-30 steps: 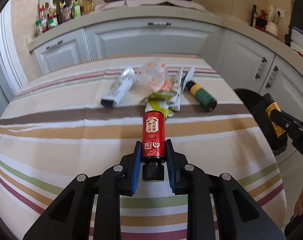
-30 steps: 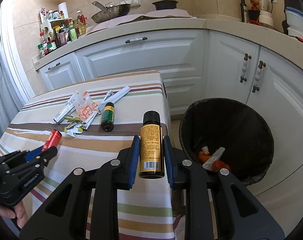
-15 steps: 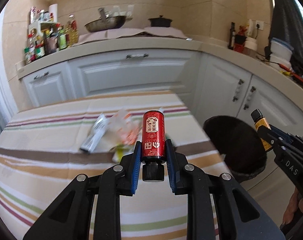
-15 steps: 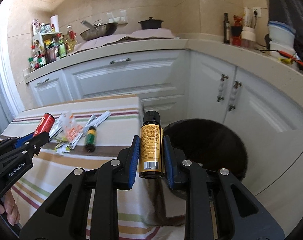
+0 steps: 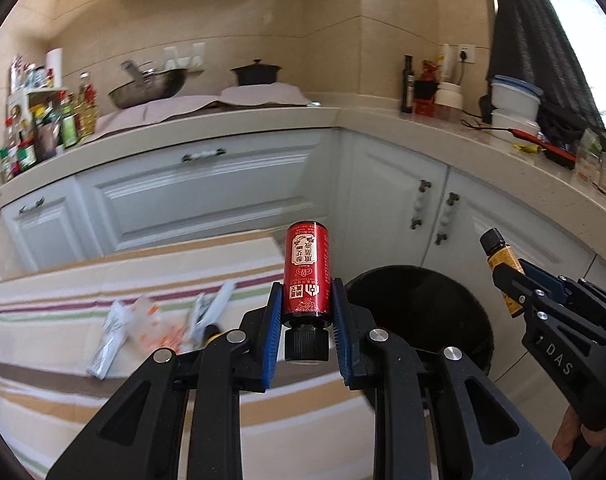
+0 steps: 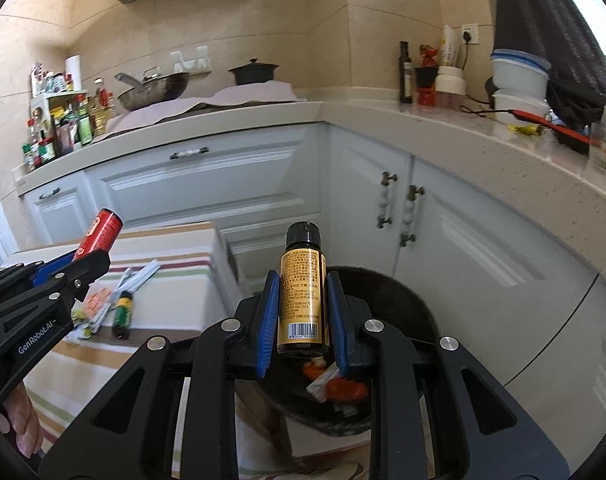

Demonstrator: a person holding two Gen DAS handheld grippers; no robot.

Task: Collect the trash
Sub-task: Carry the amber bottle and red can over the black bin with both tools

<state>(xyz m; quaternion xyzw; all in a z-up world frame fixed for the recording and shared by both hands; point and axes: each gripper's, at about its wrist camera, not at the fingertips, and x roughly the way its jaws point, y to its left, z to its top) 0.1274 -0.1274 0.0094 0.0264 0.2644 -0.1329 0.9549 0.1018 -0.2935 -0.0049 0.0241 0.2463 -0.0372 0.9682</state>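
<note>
Left gripper [image 5: 306, 320] pinching red bottle [image 5: 307, 274], right gripper [image 6: 302, 316] pinching amber bottle [image 6: 303, 300], black bin [image 5: 423, 312] beyond, wrappers [image 5: 143, 320] on striped bench [image 5: 83, 392].

Beyond the fingers: white cabinet doors [image 5: 207, 196] under a pale worktop [image 5: 223, 124]. Wok [image 5: 151, 88] and dark lidded pot [image 5: 257, 74] far ahead, slightly left. Condiment bottles [image 6: 63, 128] on rack, far left. Stacked white containers [image 6: 519, 80] far right. Striped tablecloth [image 5: 63, 400] lower left.
</note>
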